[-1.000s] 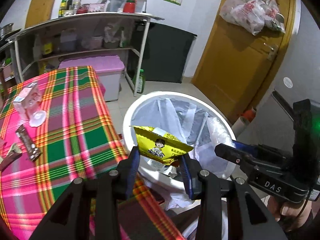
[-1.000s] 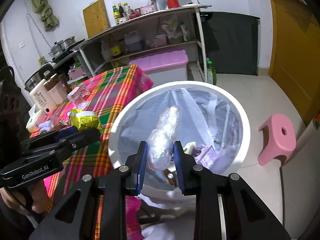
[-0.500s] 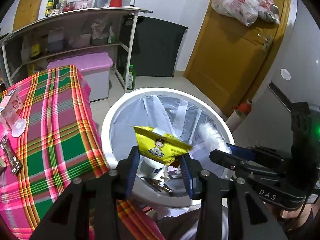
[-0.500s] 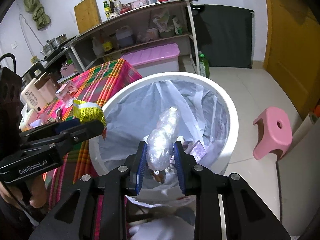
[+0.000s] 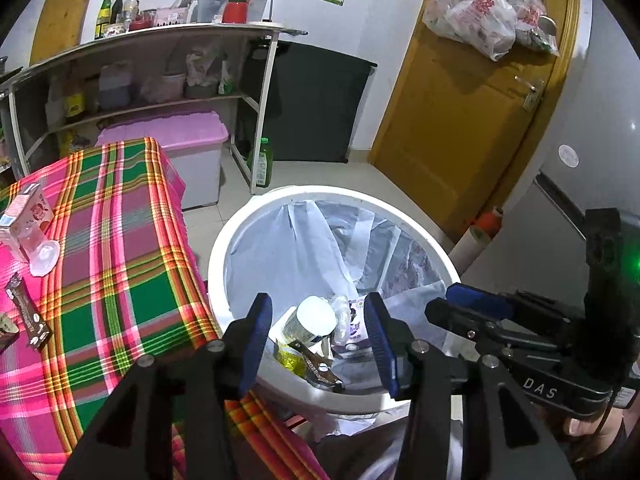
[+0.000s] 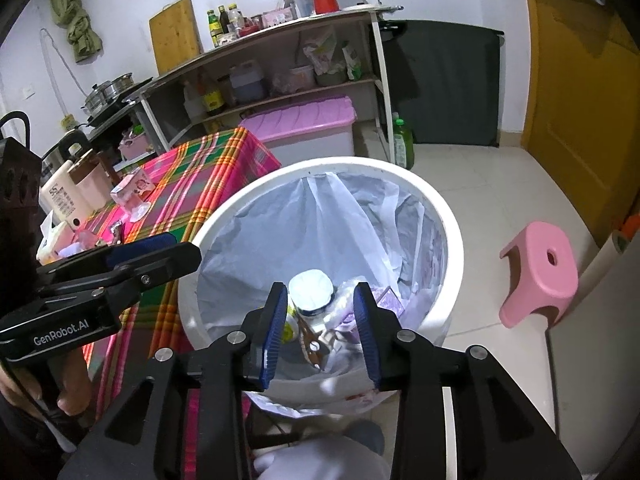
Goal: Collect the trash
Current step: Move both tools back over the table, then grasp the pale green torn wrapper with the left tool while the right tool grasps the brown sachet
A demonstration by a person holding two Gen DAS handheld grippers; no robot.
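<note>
Both hand-held grippers, left (image 5: pixel 318 334) and right (image 6: pixel 320 322), hang spread and empty over the bin (image 5: pixel 224 240) at frame centre, jaws having just been opening. The trash (image 5: pixel 310 322) lies in the bin's bottom. The desk (image 5: pixel 120 240) sits left.

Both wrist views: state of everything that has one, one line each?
left gripper: open, empty, jaws just been opening
right gripper: open, empty, jaws just been opening
trash bin: uncovered, lined, trash inside
yellow snack packet: lying in bin
pink-lidded storage box: lid on
yellow door: closed
</note>
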